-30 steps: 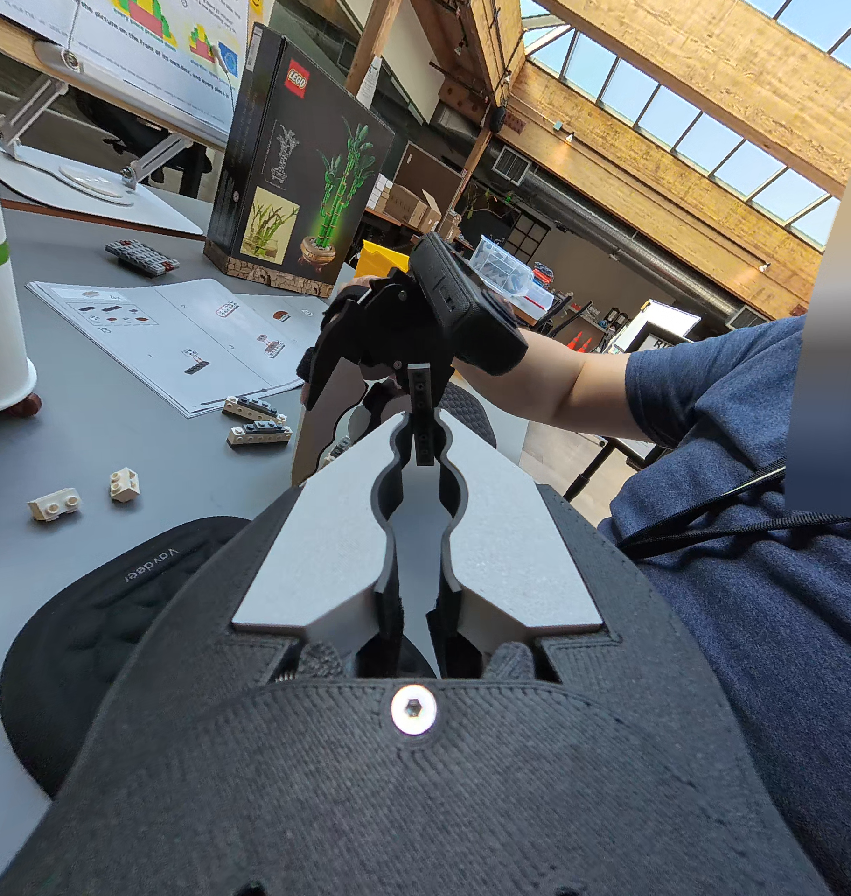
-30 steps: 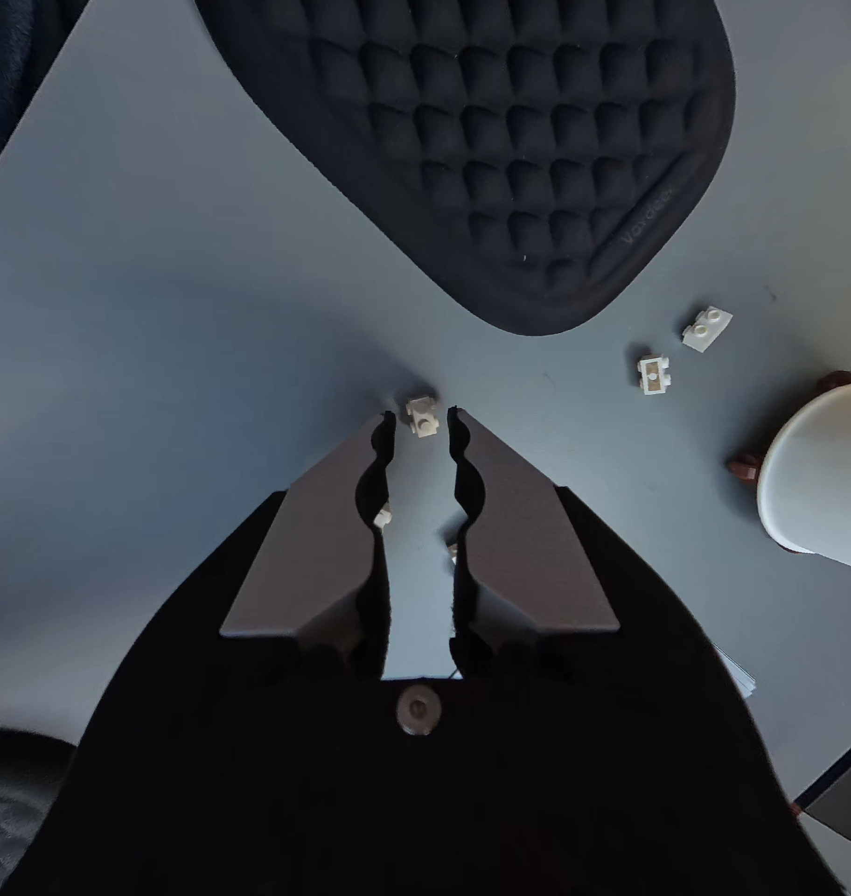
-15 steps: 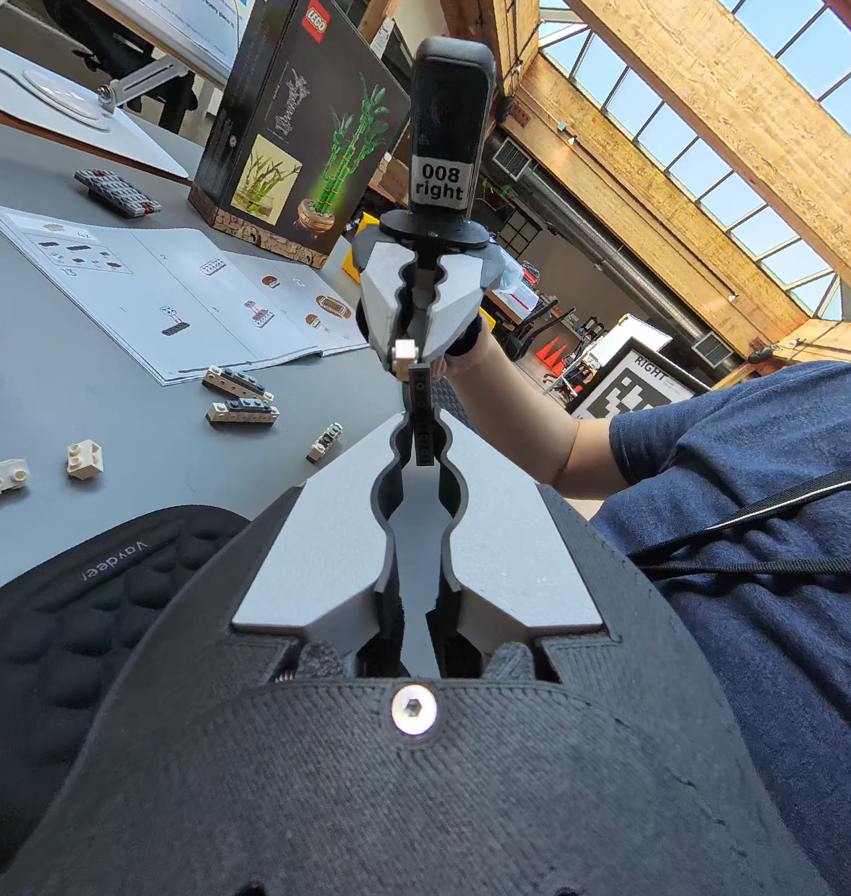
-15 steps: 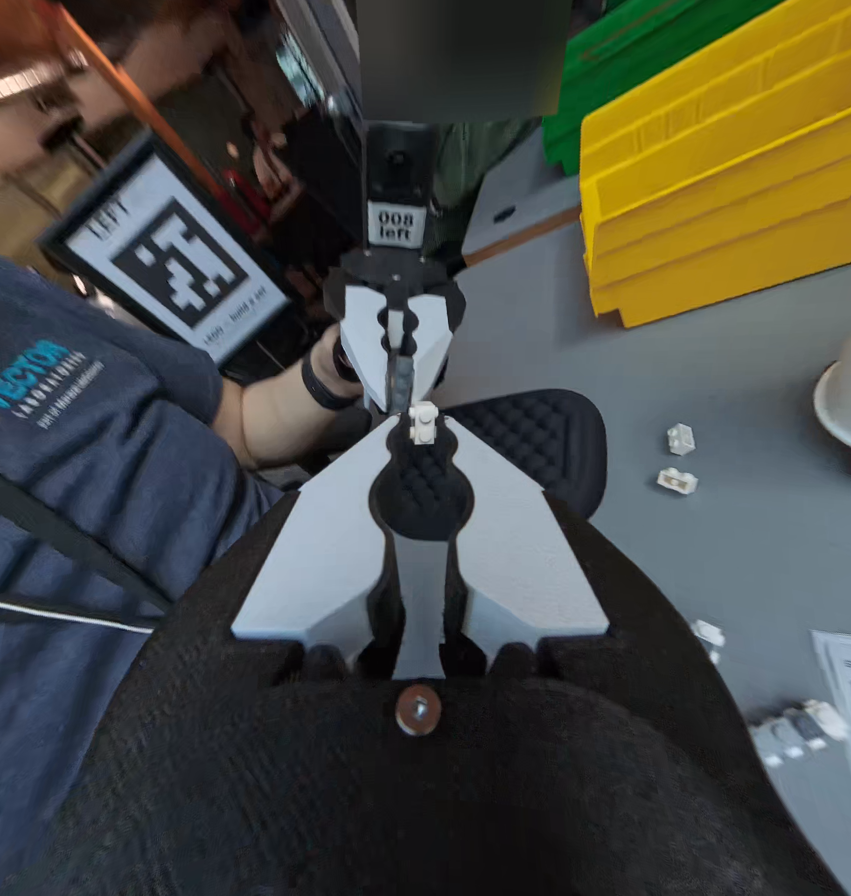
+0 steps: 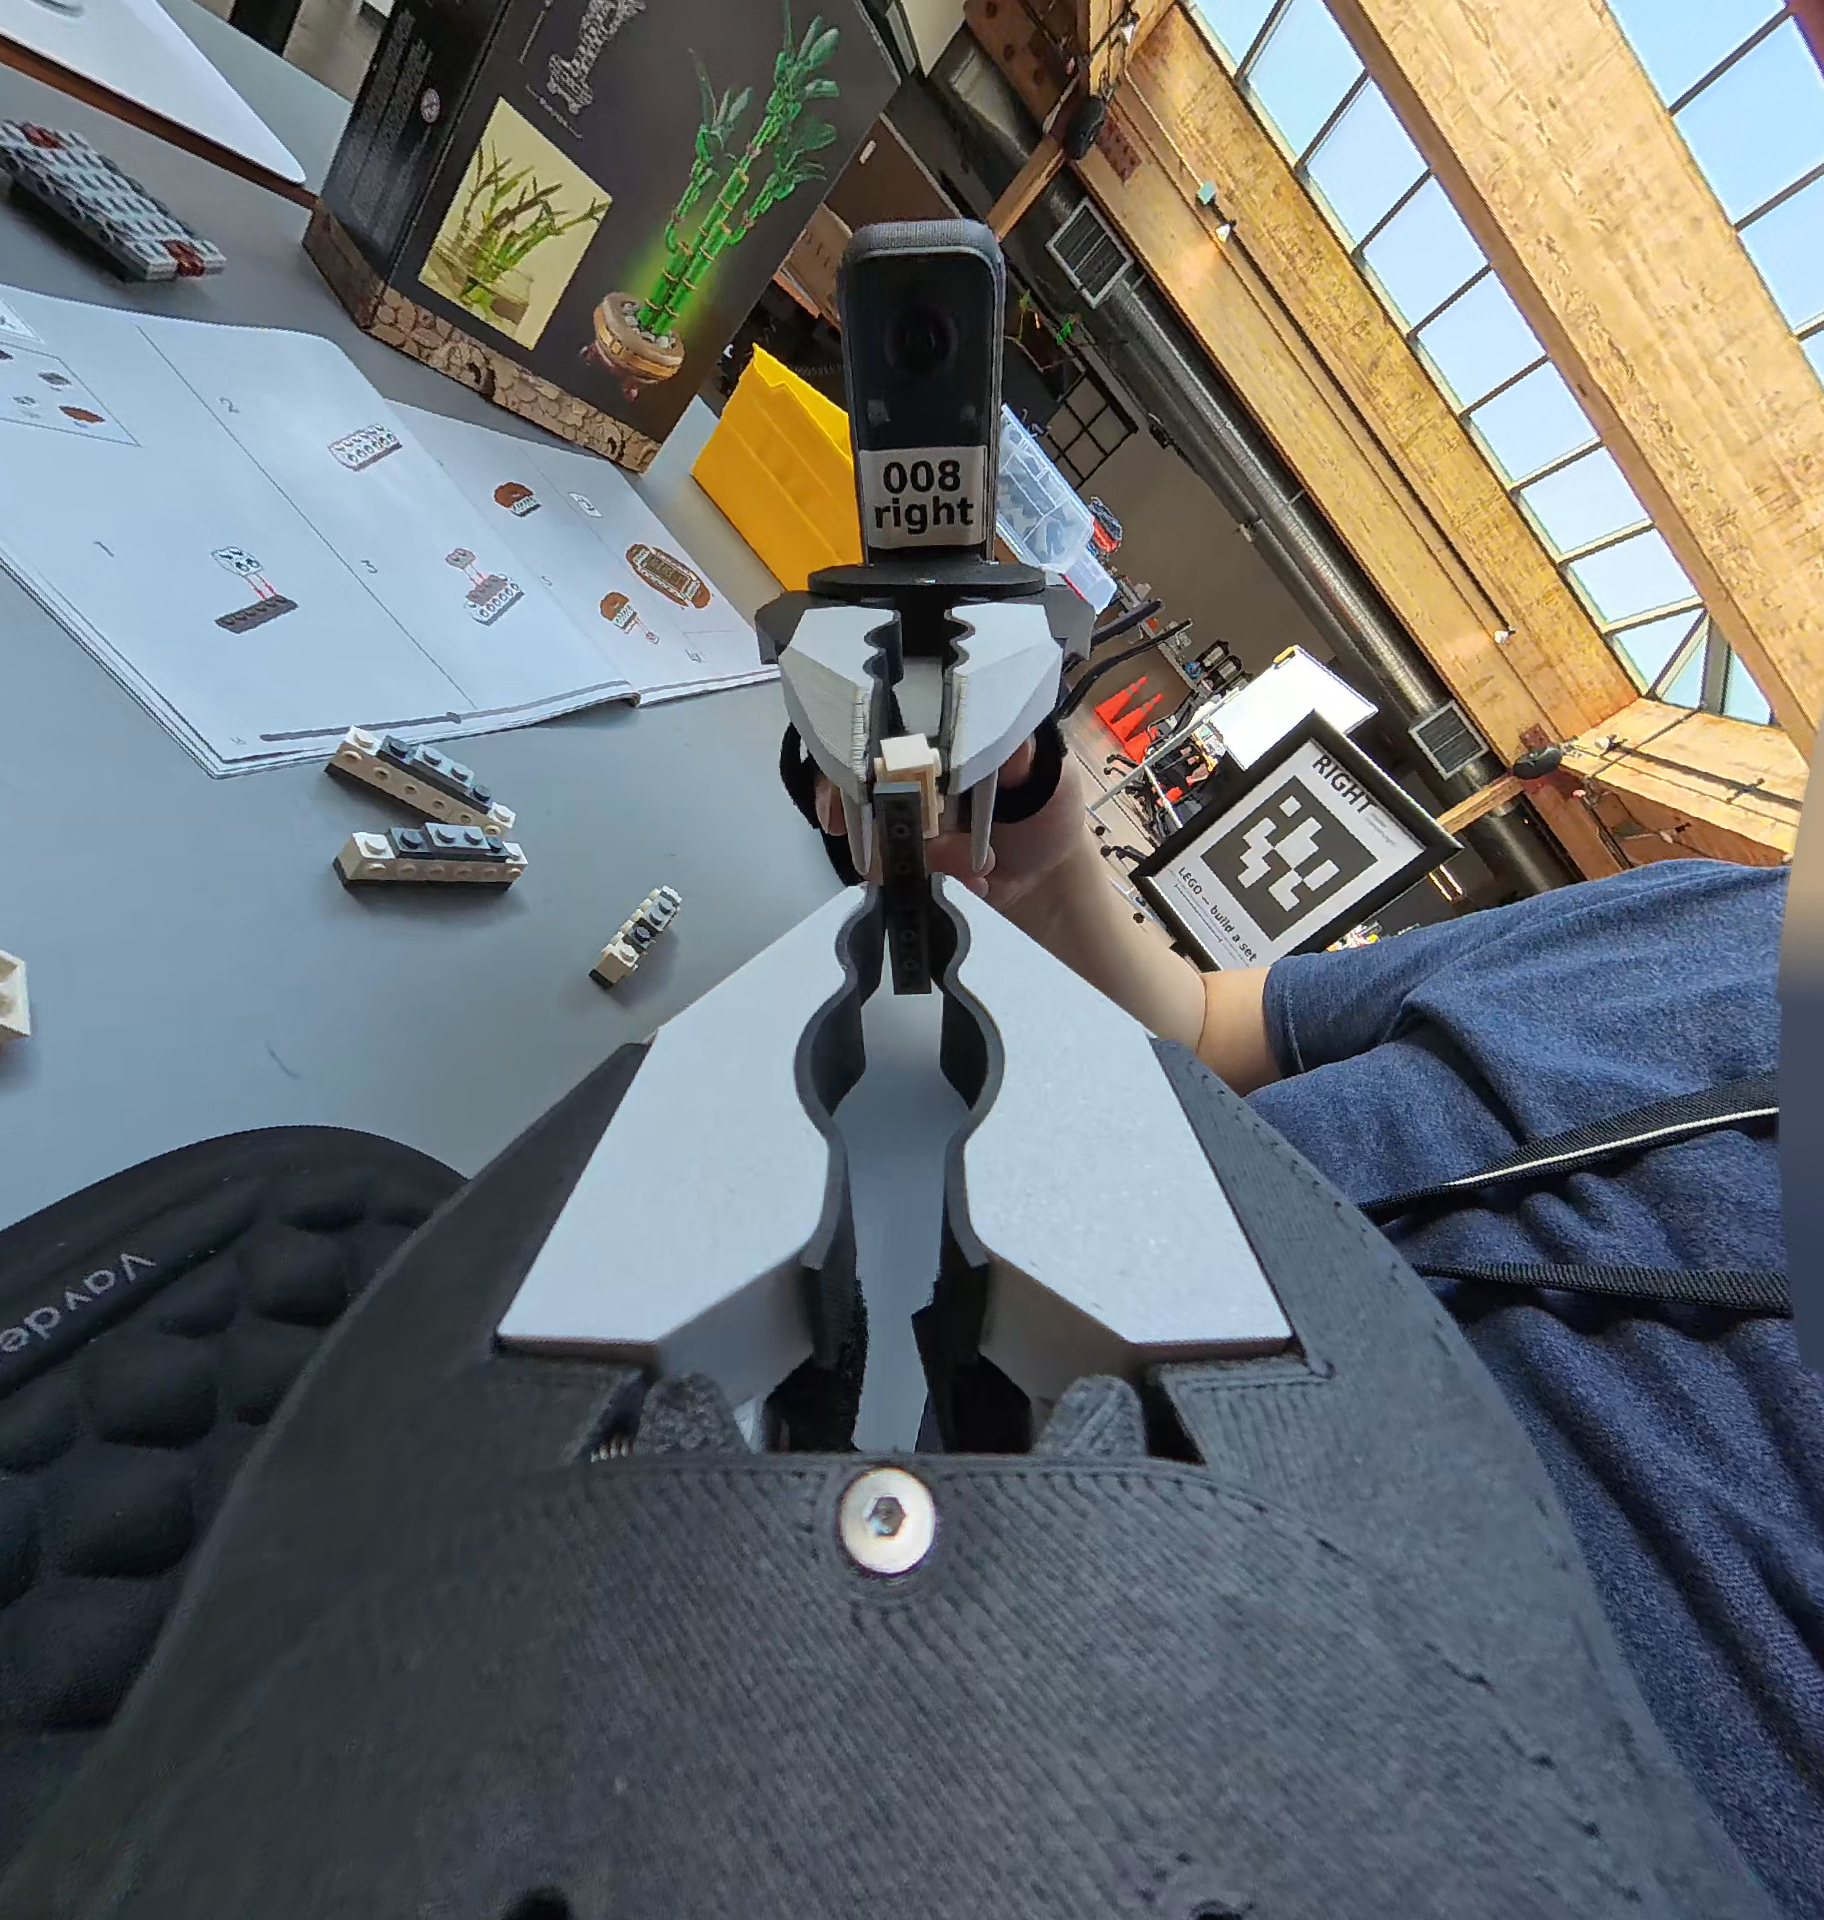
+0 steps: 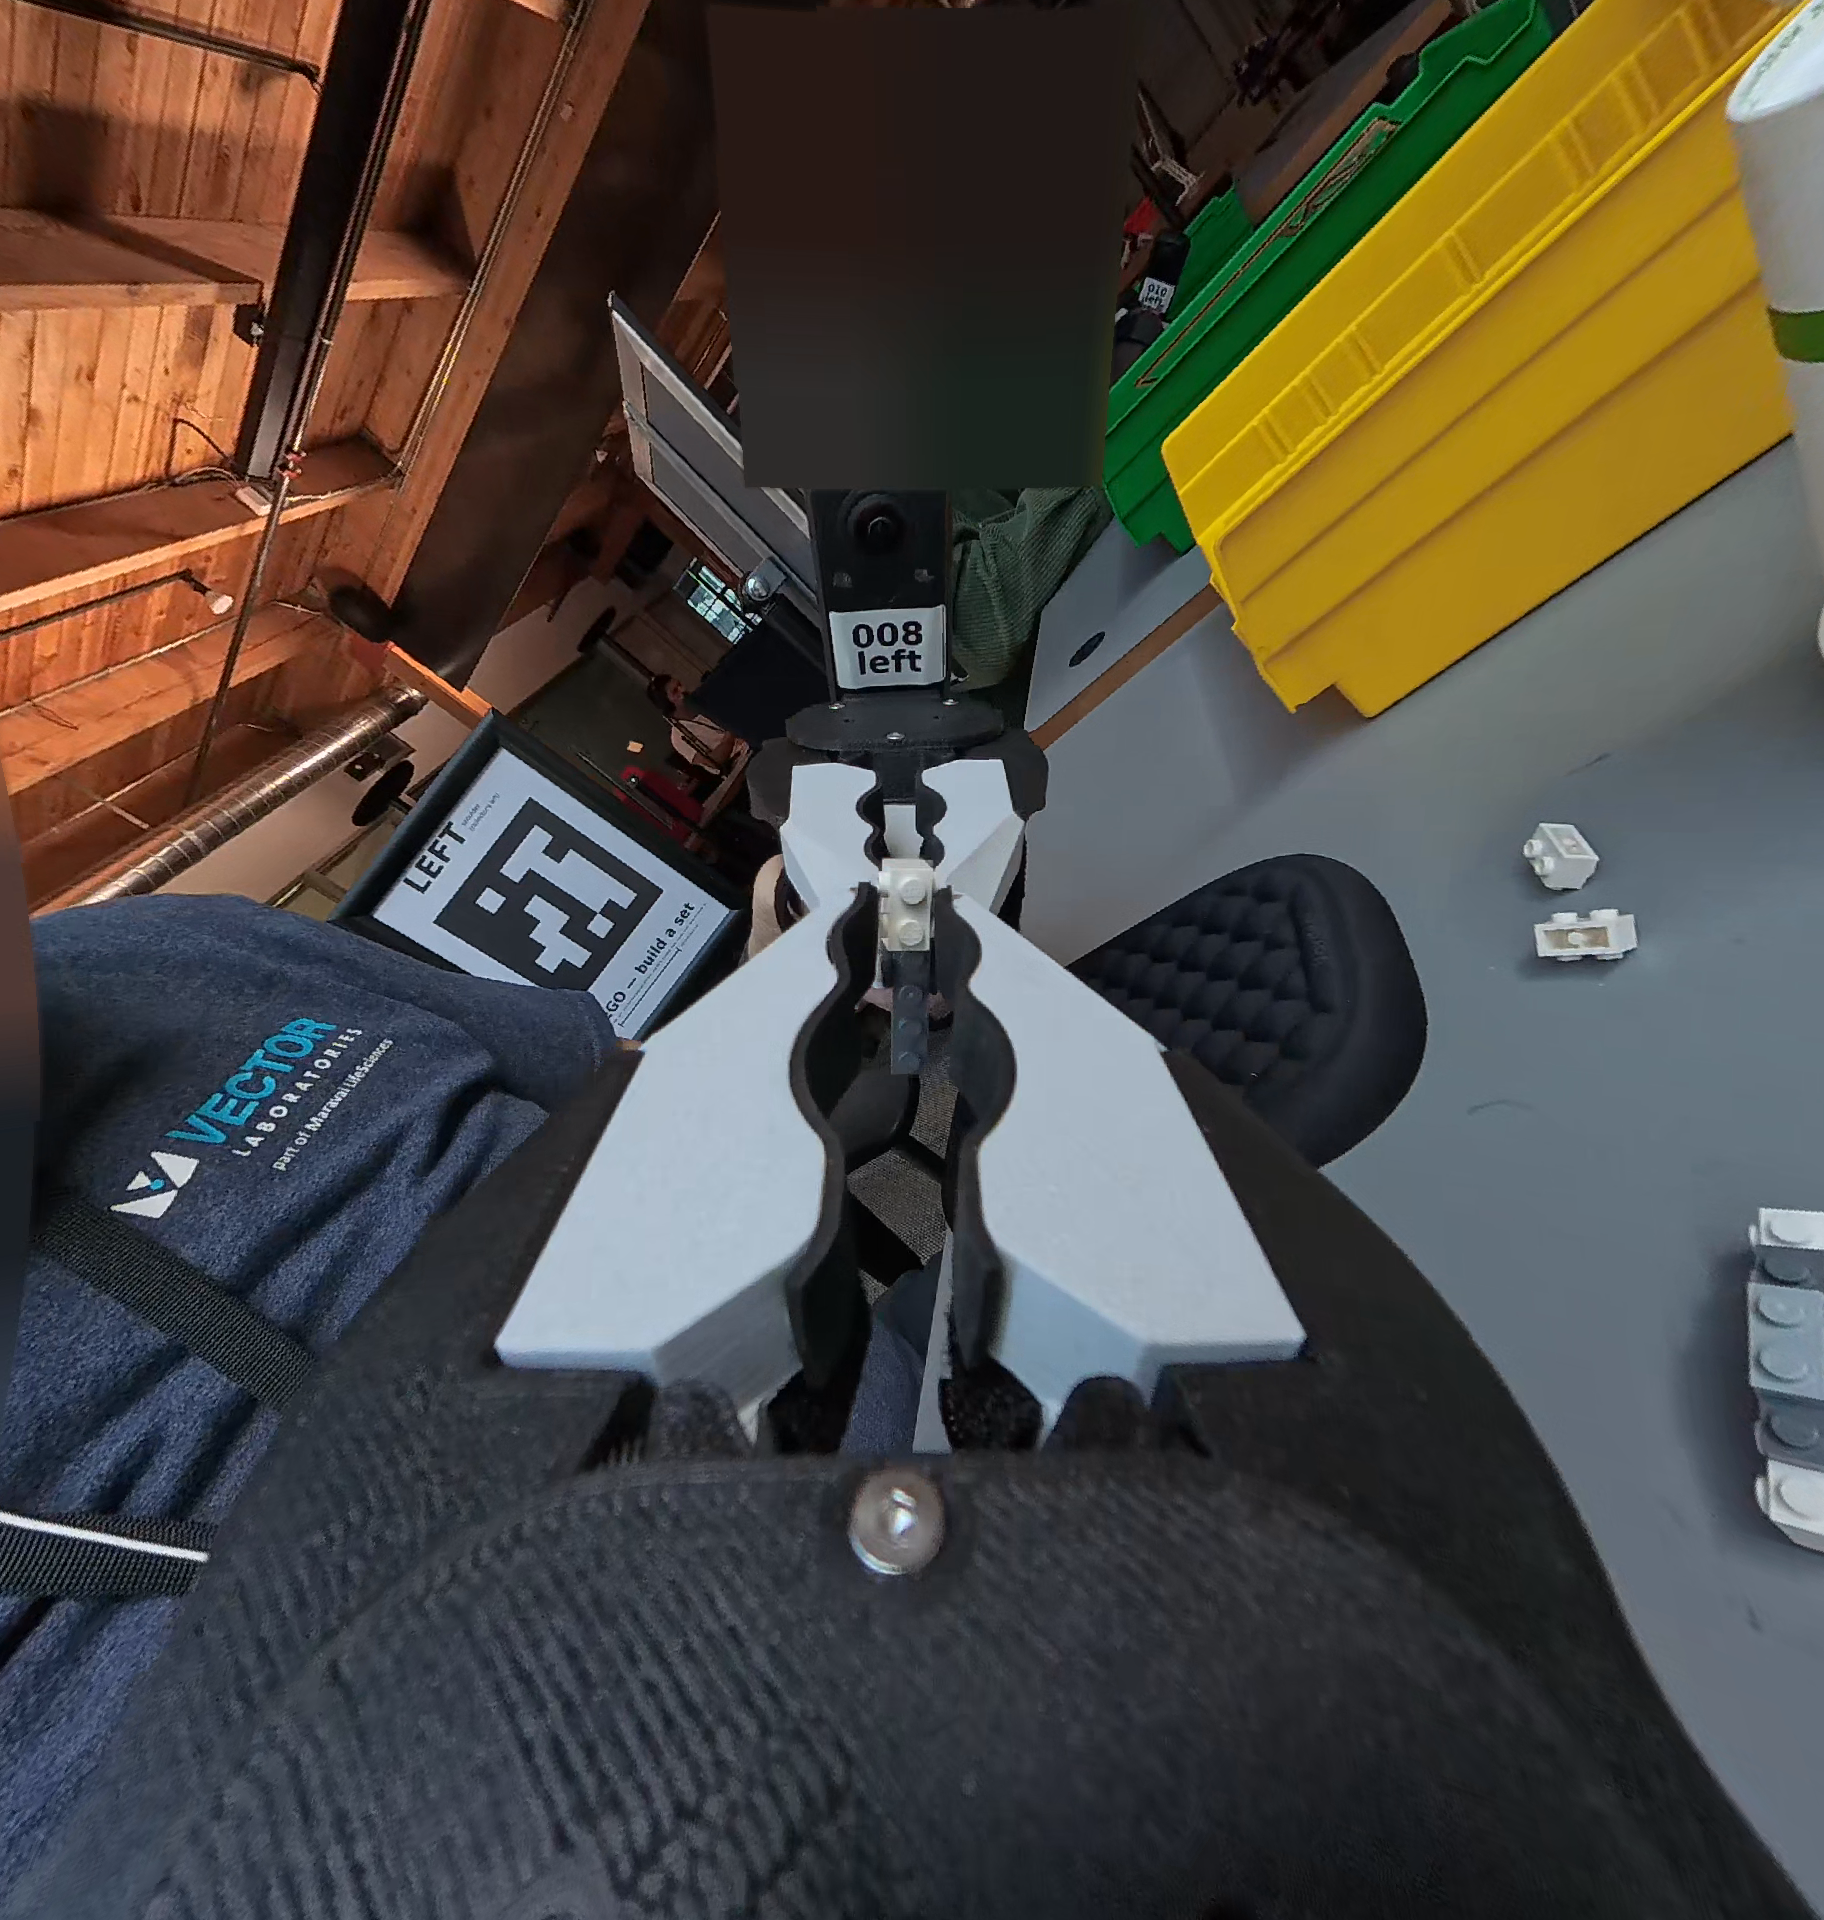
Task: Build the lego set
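Your left gripper (image 5: pixel 903 914) is clamped on a dark grey plate (image 5: pixel 906 894), which stands out past its fingertips, raised above the grey table (image 5: pixel 212 935). Your right gripper (image 6: pixel 906 914) pinches a white brick (image 6: pixel 905 906) at its tips, and that brick touches the far end of the plate, tip to tip between the two tools. On the table beside the black padded mat (image 5: pixel 108 1403) lie three small grey-and-cream assemblies (image 5: pixel 425 857), with a fourth, larger grey one (image 5: pixel 87 197) beyond the open instruction booklet (image 5: pixel 316 540). Near the mat, the right wrist view shows two loose white bricks (image 6: pixel 1573 899).
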{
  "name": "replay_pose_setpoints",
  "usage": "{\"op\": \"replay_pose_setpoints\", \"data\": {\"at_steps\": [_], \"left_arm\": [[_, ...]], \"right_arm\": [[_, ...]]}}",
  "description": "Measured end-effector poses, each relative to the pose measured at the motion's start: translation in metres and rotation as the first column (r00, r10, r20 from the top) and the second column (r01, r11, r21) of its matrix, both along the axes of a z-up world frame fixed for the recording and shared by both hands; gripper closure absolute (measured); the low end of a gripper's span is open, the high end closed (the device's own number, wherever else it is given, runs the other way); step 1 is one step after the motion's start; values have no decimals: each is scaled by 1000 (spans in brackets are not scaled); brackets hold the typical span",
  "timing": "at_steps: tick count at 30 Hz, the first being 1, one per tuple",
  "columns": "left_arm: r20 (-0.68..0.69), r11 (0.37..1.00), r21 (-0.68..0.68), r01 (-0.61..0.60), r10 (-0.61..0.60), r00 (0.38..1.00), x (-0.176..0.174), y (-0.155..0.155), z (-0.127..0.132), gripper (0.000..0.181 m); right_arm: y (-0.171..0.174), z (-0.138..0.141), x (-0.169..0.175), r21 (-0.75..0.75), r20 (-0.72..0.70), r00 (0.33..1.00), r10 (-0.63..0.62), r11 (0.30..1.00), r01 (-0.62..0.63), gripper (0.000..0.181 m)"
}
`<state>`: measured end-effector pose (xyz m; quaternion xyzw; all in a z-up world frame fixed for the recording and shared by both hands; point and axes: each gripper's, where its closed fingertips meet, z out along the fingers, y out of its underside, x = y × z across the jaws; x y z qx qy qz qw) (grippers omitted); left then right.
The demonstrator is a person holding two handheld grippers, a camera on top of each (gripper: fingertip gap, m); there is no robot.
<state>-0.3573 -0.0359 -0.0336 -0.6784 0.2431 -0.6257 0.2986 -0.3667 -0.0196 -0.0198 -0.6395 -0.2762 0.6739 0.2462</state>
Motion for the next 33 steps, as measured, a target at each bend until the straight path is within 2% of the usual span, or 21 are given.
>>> {"op": "replay_pose_setpoints", "data": {"at_steps": [1, 13, 20, 28, 33], "left_arm": [[-2, 1000, -8, 0, 0, 1000, 0, 0, -1, 176], [-56, 998, -57, 38, -41, 998, 3, -5, -12, 176], [-156, 993, -61, 97, -105, 982, 6, -16, -27, 176], [-253, 990, -38, 139, -144, 957, 9, -25, -41, 176], [-284, 988, 6, 155, -147, 947, 9, -28, -41, 176]], "right_arm": [[-1, -1, 0, 2, 2, 1000, 7, 1000, -7, 173], [-5, -15, 0, 15, 66, 998, 1, 1000, -2, 173], [-17, -30, 0, 23, 174, 982, 80, 996, -85, 172], [-27, -42, -1, 159, 339, 934, 116, 971, -179, 172], [-30, -41, -1, 172, 352, 927, 127, 965, -197, 172]]}}
